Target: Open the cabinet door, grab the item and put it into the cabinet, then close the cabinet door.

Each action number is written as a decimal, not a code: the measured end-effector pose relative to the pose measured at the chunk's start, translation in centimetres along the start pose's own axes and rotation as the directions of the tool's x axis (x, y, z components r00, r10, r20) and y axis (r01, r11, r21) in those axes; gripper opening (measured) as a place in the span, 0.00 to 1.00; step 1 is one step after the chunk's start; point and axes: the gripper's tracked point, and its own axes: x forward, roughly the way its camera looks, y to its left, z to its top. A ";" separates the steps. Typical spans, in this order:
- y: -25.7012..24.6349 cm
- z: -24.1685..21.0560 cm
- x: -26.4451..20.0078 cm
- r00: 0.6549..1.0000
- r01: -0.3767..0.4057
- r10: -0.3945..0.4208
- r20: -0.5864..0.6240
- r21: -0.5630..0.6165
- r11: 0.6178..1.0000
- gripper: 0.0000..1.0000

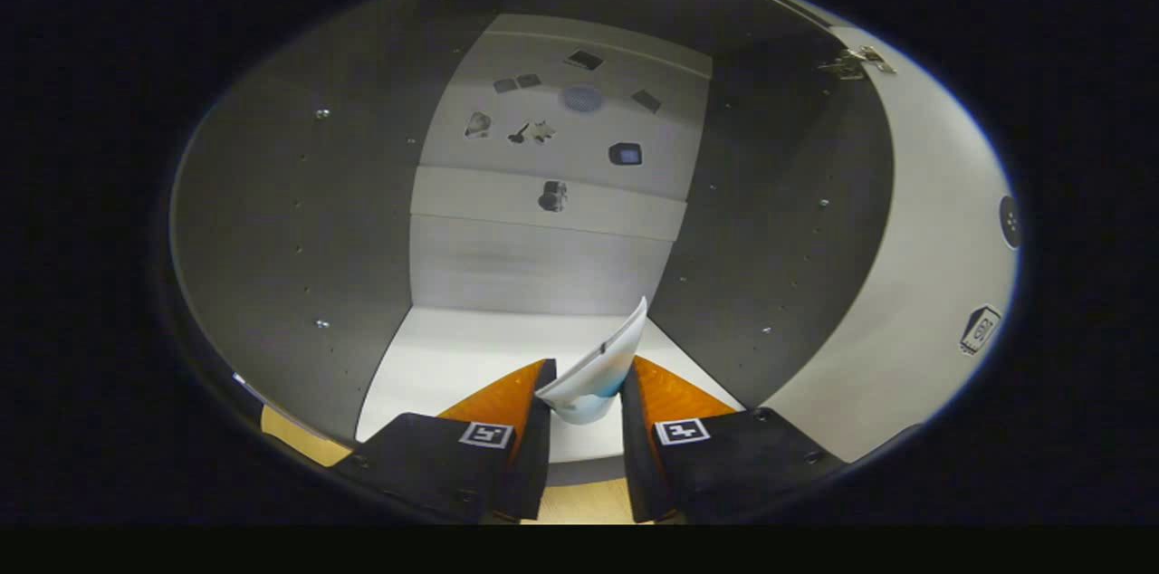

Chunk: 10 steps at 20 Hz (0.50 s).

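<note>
Your claw (584, 402) is narrowed around the item (598, 370), a thin white piece with a blue patch that looks like a soft packet or a folded wrapper. Both fingers (525, 416) appear to press on its lower part, while its upper edge leans up and to the right, beyond the fingertips. What the item is exactly, you cannot tell from here.

Just ahead of the fingers lies the cabinet floor (453, 357), white and lit, and the item hangs over its front edge. Beyond it stands the back panel (543, 194), with small dark stickers or marks scattered over its upper part. The dark side walls (299, 239) run off on both sides, and the cabinet door (924, 266) stands swung wide on the right, its hinge (856, 62) showing at the top.

So by my reading you have the door open and the item grabbed, and you are at the mouth of the cabinet. What is left: set the item down inside, let go, draw the claw out, and close the door
</note>
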 end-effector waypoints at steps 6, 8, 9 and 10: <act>1.7 -3.5 5.1 0.985 -0.063 0.069 -0.161 0.038 0.997 0.43; 1.7 -3.1 5.6 0.987 -0.071 0.075 -0.141 0.033 0.997 0.46; 1.6 -3.2 5.6 0.987 -0.075 0.078 -0.143 0.030 0.997 0.48; 1.9 -3.0 5.8 0.987 -0.083 0.087 -0.137 0.034 0.996 0.50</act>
